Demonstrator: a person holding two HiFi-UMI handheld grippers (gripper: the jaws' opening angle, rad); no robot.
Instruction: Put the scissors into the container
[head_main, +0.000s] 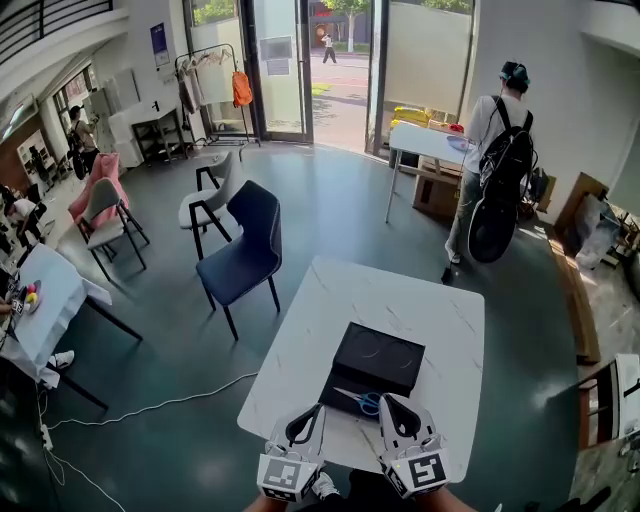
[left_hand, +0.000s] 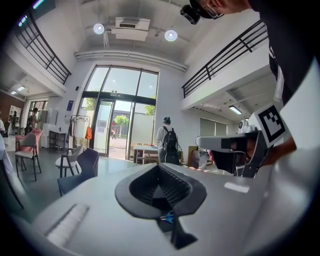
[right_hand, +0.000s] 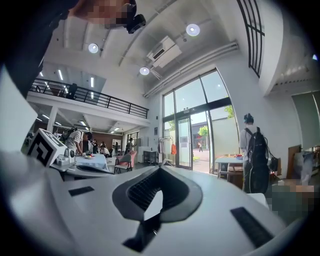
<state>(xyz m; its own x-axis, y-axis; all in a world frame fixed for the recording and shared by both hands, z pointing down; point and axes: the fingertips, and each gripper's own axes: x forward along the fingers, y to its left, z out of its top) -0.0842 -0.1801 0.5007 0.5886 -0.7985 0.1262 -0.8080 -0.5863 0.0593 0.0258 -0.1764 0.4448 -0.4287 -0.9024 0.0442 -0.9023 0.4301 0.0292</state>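
A pair of scissors (head_main: 362, 400) with blue handles lies at the near edge of the flat black container (head_main: 378, 358) on the white marble table (head_main: 300, 350). I cannot tell whether they rest inside it or on its rim. My left gripper (head_main: 317, 409) hovers just left of the scissors with its jaws together and nothing in them. My right gripper (head_main: 389, 399) hangs right beside the blue handles, also shut and empty. In the left gripper view, a bit of the blue scissors (left_hand: 168, 217) shows through the gap below the closed fingertips (left_hand: 160, 167). The right gripper view shows closed fingertips (right_hand: 160, 168) over white table.
A dark blue chair (head_main: 245, 250) stands off the table's far left corner. Another table with a white cloth (head_main: 45, 300) is at the left, and a cable (head_main: 150, 405) runs over the floor. A person with a backpack (head_main: 500, 150) stands far off by another table.
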